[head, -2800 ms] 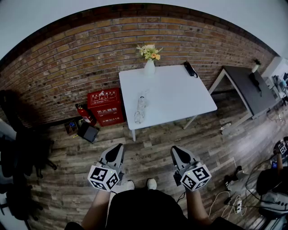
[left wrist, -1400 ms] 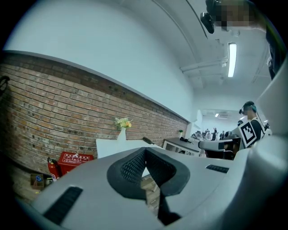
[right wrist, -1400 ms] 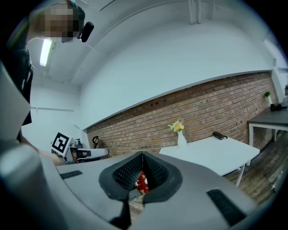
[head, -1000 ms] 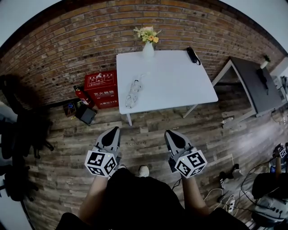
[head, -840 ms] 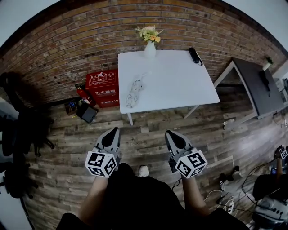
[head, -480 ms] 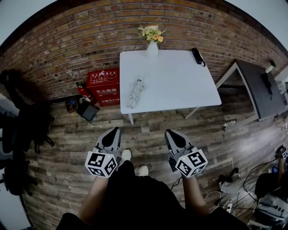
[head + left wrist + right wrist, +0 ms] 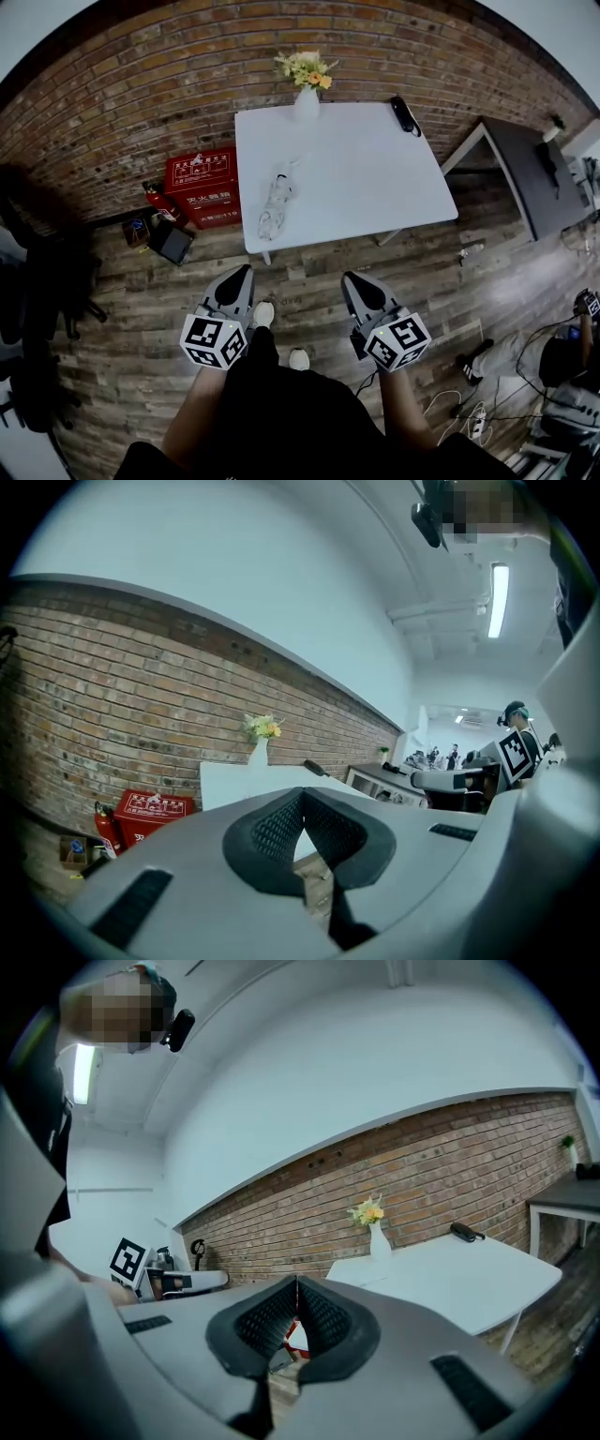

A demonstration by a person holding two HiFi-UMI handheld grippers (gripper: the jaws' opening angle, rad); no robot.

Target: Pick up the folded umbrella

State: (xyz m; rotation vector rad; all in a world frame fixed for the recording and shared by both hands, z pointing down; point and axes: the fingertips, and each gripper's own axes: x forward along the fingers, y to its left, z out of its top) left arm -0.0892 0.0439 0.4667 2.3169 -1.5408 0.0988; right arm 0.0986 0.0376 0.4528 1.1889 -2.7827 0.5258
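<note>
Approach stage is judged in hand. Folded umbrella [image 7: 275,202] is found near the tabletop [image 7: 366,178] left edge. Left hand-held gripper [image 7: 241,274] and right hand-held gripper [image 7: 352,279] are closed, empty, well short; opening is required next.

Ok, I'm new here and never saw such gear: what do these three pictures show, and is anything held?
No robot: a person holds a two-jaw gripper in each hand. The top-down picture comes from a camera on their head; it shows the left gripper and right gripper over the floor, short of a white table. The other two come from cameras riding on each gripper, looking along its jaws. On the table lie a folded umbrella, a vase of flowers and a black object. Both pairs of jaws are shut; nothing is held.
</note>
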